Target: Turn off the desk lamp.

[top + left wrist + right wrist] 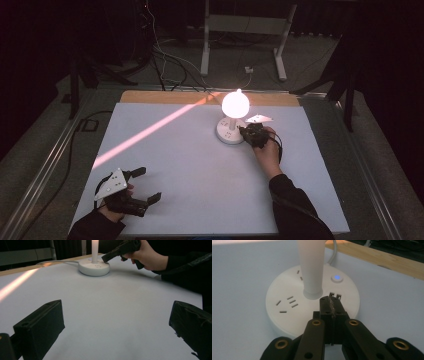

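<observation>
Closed right gripper (331, 305) over lit lamp (234, 104) base, seemingly touching; white table (200, 170).

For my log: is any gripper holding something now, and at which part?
Nothing is held. The right gripper is shut over the lamp base; the left gripper is open.

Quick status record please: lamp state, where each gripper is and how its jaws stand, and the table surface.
lamp: lit; round white base with sockets, blue-lit button
right gripper: jaws shut, tips over the base beside the stem, holding nothing
left gripper: jaws open, near table's front left corner
table: white sheet with a streak of light
</observation>
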Tool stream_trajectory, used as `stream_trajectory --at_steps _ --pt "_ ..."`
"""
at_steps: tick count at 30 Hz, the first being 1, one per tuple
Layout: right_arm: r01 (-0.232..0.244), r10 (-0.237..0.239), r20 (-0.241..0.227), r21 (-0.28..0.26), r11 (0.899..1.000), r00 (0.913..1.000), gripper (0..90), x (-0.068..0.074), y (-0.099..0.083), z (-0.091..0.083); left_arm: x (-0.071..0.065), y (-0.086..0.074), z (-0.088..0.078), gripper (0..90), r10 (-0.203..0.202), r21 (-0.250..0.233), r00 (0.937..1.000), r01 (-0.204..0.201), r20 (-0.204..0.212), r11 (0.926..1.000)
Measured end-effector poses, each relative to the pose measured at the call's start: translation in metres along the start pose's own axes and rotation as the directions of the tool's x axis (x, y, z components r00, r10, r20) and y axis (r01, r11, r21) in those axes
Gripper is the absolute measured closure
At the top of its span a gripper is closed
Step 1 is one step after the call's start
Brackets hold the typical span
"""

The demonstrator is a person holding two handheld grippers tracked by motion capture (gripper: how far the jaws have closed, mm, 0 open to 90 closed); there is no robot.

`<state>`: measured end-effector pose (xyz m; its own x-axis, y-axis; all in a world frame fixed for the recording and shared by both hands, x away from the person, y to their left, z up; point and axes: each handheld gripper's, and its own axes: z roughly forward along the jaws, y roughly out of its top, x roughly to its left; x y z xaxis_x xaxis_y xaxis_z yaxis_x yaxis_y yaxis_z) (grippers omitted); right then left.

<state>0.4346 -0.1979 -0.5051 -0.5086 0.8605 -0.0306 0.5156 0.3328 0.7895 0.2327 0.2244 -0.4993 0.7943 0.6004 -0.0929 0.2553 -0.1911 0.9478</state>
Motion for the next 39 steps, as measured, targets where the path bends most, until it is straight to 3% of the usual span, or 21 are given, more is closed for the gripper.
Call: stream_trajectory --at_steps 12,16,19,22,28,39 --pt "0.013 -0.013 0.012 -0.017 1.000 0.9998 89.8 0.002 -0.003 0.001 0.000 0.000 0.000 0.5 0.002 0.002 1.0000 -0.002 0.001 1.0000" --pt "0.005 -0.005 0.040 -0.018 1.000 0.9992 90.0 0.002 -0.003 0.002 -0.001 0.000 0.001 0.5 0.003 0.000 1.0000 -0.003 0.002 1.0000" --pt "-0.013 0.013 0.028 -0.021 1.000 0.9995 89.9 -0.001 -0.003 0.002 0.000 0.000 0.000 0.5 0.002 0.000 1.0000 -0.002 0.001 1.0000" --pt "-0.010 0.011 0.016 -0.077 0.997 0.9998 89.9 -0.002 0.004 -0.010 0.000 0.000 0.000 0.5 0.000 -0.003 1.0000 0.000 0.002 1.0000" --pt "-0.013 0.014 0.001 -0.121 0.993 0.9999 89.9 0.000 0.012 -0.025 -0.001 0.000 0.000 0.5 0.003 -0.001 1.0000 -0.003 0.002 1.0000" --pt "-0.013 0.013 0.005 -0.111 0.994 0.9999 89.8 0.001 0.009 -0.020 -0.001 0.000 0.000 0.5 0.006 -0.002 1.0000 -0.006 0.004 1.0000"
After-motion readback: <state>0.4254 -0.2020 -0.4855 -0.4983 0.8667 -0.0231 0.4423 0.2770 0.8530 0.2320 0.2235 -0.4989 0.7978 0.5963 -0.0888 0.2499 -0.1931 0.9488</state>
